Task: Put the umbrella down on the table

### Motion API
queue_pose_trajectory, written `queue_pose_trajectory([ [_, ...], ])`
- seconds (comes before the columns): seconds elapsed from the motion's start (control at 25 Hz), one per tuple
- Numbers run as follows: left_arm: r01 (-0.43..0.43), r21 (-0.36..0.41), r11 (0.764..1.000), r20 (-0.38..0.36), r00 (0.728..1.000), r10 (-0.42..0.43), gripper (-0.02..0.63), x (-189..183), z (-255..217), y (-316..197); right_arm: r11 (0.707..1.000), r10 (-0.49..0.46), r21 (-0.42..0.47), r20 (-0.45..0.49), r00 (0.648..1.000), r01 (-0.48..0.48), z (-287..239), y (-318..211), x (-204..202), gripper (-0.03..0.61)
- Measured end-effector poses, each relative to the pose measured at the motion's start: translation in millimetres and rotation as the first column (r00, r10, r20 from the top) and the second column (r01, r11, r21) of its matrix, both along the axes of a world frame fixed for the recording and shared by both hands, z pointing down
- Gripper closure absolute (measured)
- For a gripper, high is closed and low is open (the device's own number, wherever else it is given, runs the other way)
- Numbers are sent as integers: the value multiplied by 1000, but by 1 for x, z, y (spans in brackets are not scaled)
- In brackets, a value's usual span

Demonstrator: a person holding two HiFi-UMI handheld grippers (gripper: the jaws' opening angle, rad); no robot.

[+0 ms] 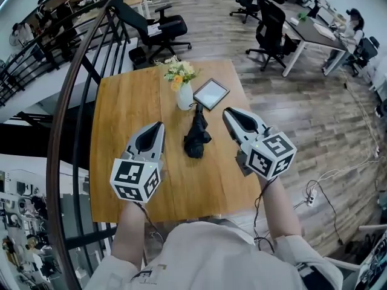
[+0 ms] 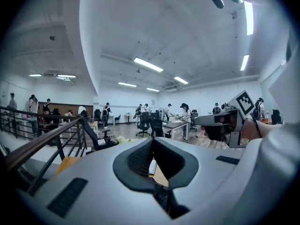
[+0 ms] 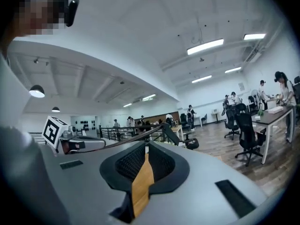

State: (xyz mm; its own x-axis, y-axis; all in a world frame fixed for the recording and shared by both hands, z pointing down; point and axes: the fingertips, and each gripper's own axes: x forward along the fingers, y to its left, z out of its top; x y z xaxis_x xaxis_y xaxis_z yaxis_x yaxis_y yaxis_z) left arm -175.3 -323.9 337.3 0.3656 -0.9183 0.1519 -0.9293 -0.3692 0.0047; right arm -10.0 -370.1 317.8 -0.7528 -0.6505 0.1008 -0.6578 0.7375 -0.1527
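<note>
Left gripper (image 1: 159, 127): jaws are brought together on nothing; it is held above the table (image 1: 121, 119), near-left of the vase (image 1: 185, 95).
Right gripper (image 1: 227, 113): jaws are all but closed and empty; it is held near-right of the vase.
Umbrella (image 1: 196, 136): folded, laid flat on the table just on the near side of the vase, touched by neither gripper.
Done: the umbrella is judged set down and released.
Left: nothing is judged to remain.

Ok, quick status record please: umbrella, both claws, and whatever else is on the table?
umbrella: black, folded, lying on the table, untouched
left claw: shut, empty, raised left of umbrella
right claw: shut, empty, raised right of umbrella
also on table: vase of flowers, tablet, beyond umbrella
task: looks done
</note>
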Motion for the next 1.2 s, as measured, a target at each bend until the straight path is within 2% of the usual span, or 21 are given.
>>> queue_pose_trajectory([
  [0.16, -10, 92, 996, 4, 1000, 10, 597, 9, -37, 23, 997, 2, 82, -1, 1000, -2, -39, 31, 17, 534],
  [0.36, -30, 160, 987, 73, 997, 18, 597, 18, -63, 45, 987, 0, 163, -18, 1000, 3, -72, 69, 30, 551],
  [0.56, -30, 171, 985, 90, 996, 14, 597, 21, -66, 61, 975, -2, 220, -50, 999, 13, -84, 98, 32, 551],
  [0.72, -19, 189, 982, 113, 994, -2, 597, 21, -66, 75, 969, 11, 245, -40, 999, -1, -85, 115, 36, 551],
  [1.0, -3, 213, 977, 158, 987, -31, 597, 20, -61, 96, 976, 14, 217, -23, 1000, -9, -69, 135, 35, 552],
  [1.2, 21, 170, 985, 164, 985, -50, 597, 24, -59, 104, 978, 9, 210, -42, 999, 0, -59, 139, 31, 552],
])
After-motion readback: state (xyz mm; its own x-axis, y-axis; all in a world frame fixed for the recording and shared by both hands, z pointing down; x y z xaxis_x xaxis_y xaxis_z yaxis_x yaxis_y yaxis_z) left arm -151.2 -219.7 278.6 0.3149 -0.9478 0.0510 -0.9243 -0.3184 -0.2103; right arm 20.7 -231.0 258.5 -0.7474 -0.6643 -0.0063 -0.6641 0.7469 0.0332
